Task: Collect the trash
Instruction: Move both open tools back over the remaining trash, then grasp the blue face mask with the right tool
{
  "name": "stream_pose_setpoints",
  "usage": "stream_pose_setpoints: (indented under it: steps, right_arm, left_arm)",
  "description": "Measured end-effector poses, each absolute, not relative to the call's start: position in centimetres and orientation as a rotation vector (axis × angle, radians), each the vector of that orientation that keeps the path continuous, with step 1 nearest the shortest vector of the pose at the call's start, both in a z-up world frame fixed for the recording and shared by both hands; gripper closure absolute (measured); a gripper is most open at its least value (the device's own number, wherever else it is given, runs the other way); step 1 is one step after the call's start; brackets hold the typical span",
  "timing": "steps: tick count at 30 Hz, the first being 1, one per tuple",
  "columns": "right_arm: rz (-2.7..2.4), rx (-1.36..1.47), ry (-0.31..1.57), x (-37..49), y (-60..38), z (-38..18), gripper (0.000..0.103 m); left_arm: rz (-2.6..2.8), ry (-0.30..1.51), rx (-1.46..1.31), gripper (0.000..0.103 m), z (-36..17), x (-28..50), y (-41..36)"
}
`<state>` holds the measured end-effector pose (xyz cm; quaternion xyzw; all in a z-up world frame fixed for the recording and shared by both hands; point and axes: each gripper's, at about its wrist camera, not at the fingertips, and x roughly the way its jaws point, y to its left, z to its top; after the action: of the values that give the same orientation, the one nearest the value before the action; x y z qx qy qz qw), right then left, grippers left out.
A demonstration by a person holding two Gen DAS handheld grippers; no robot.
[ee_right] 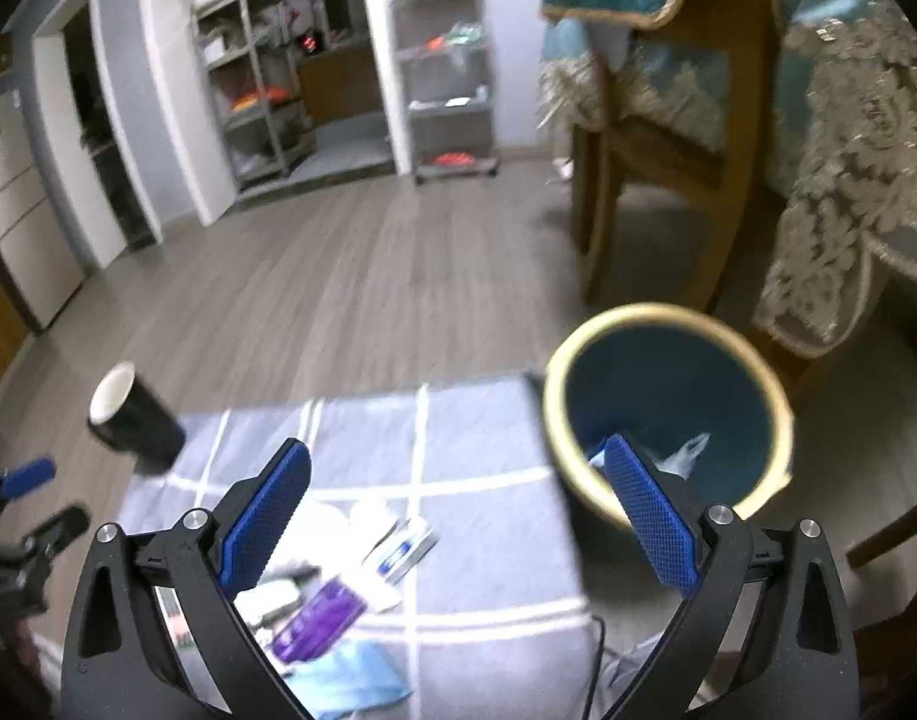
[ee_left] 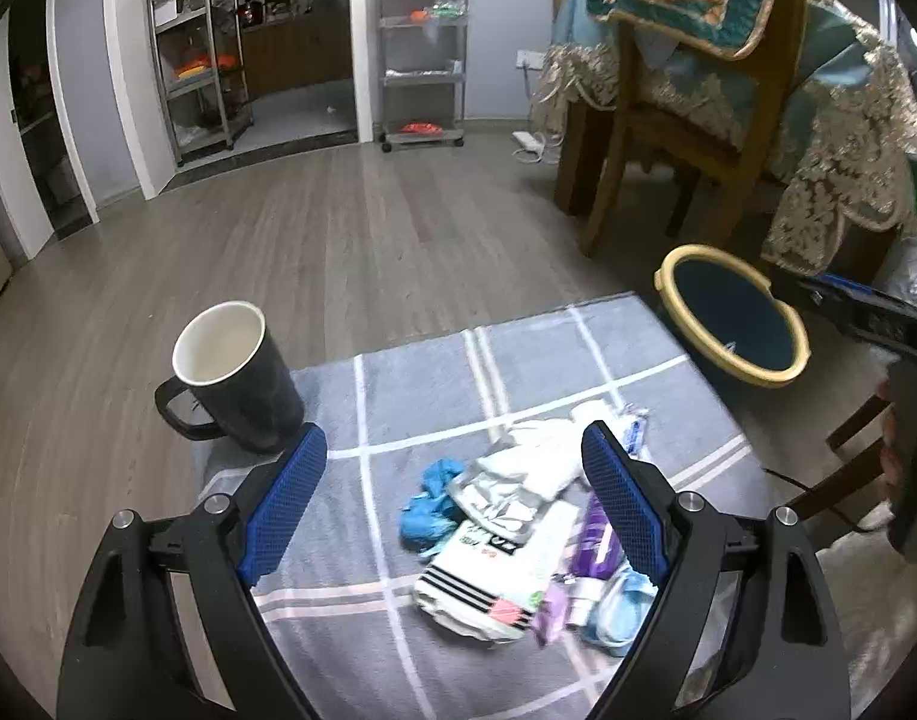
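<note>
A pile of trash (ee_left: 506, 528) lies on a grey checked cloth (ee_left: 410, 396): a crumpled blue glove (ee_left: 431, 507), white wrappers, a striped white packet (ee_left: 488, 585), a purple wrapper (ee_left: 596, 540). My left gripper (ee_left: 455, 474) is open and empty, just above the pile. A yellow-rimmed dark bin (ee_left: 734, 318) stands to the right of the cloth, with some trash inside (ee_right: 686, 450). My right gripper (ee_right: 458, 498) is open and empty, between the pile (ee_right: 338, 588) and the bin (ee_right: 668, 408); it also shows at the left view's right edge.
A black mug (ee_left: 230, 378) with a white inside stands at the cloth's far left corner. A wooden chair (ee_left: 686, 120) and a table with a lace cloth (ee_left: 848, 138) stand behind the bin. Metal shelves (ee_left: 422, 42) line the far wall across the wood floor.
</note>
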<state>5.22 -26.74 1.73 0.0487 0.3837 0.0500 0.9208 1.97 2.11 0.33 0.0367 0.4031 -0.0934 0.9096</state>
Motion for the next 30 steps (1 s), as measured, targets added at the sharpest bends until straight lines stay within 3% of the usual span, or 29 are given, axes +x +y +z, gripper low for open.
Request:
stream_pose_setpoints:
  steps: [10, 19, 20, 21, 23, 26, 30]
  right_arm:
    - [0.106, 0.102, 0.907, 4.5, -24.1, -1.6, 0.005]
    - [0.075, 0.136, 1.006, 1.3, -23.2, -4.9, 0.008]
    - [0.075, 0.123, 1.013, 1.1, -22.8, -5.2, 0.012]
    - [0.085, 0.108, 1.025, 0.9, -22.3, -5.6, 0.026]
    - [0.132, 0.07, 1.071, 0.8, -20.9, -6.7, 0.043]
    - [0.173, 0.031, 1.133, 0.8, -19.7, -8.1, 0.057]
    - [0.222, 0.003, 1.202, 1.1, -18.6, -9.7, 0.068]
  left_arm:
    - [-0.181, 0.958, 0.135, 0.018, -4.3, 2.5, 2.8]
    - [-0.204, 0.992, 0.102, 0.018, -4.8, 1.3, 2.8]
    - [-0.199, 0.989, 0.111, 0.018, -4.8, 1.3, 2.8]
    - [-0.199, 0.983, 0.12, 0.018, -4.7, 1.3, 2.8]
    - [-0.196, 0.964, 0.148, 0.018, -4.5, 1.2, 2.6]
    - [-0.197, 0.964, 0.154, 0.018, -4.5, 1.3, 2.7]
    - [-0.205, 0.974, 0.161, 0.018, -4.7, 1.4, 2.4]
